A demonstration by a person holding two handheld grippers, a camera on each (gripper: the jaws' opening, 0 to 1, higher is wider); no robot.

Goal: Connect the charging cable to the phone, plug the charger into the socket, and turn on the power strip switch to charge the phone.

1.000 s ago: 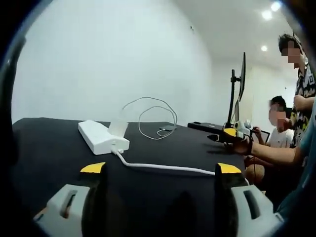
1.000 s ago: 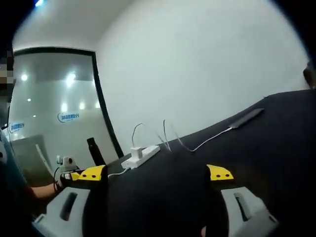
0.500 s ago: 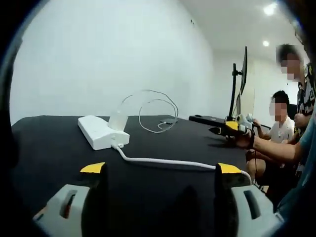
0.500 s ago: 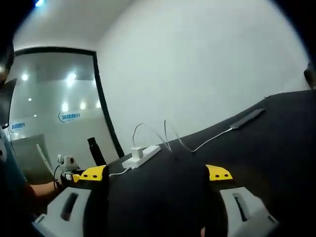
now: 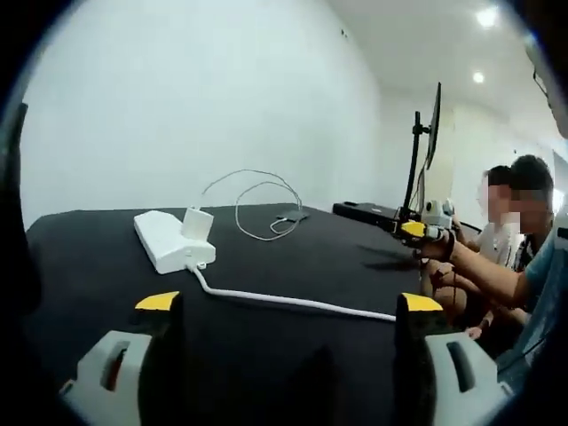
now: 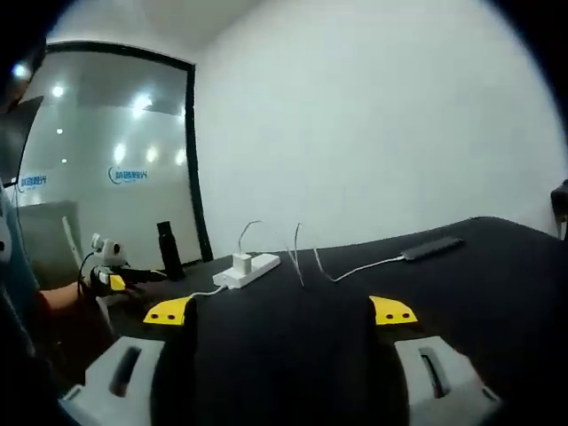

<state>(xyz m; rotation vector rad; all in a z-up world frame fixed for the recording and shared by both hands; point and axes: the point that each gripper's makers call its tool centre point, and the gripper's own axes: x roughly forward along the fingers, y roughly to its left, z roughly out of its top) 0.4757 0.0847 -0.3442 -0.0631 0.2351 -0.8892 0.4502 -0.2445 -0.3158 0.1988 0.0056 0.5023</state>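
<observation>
Left gripper (image 5: 288, 306), frame bottom: jaws spread, nothing held; right gripper (image 6: 280, 312), likewise spread and empty. Mid-frame on the black table (image 5: 337, 275): white power strip (image 5: 160, 241) with charger (image 5: 196, 222) seated in its socket. Beyond, looped charging cable (image 6: 355, 267) reaches the phone (image 6: 431, 248), right of centre.

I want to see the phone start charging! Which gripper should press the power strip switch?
Probably the left gripper: the power strip, with the charger plugged in, lies nearer its open jaws. From the right gripper it looks farther away.
</observation>
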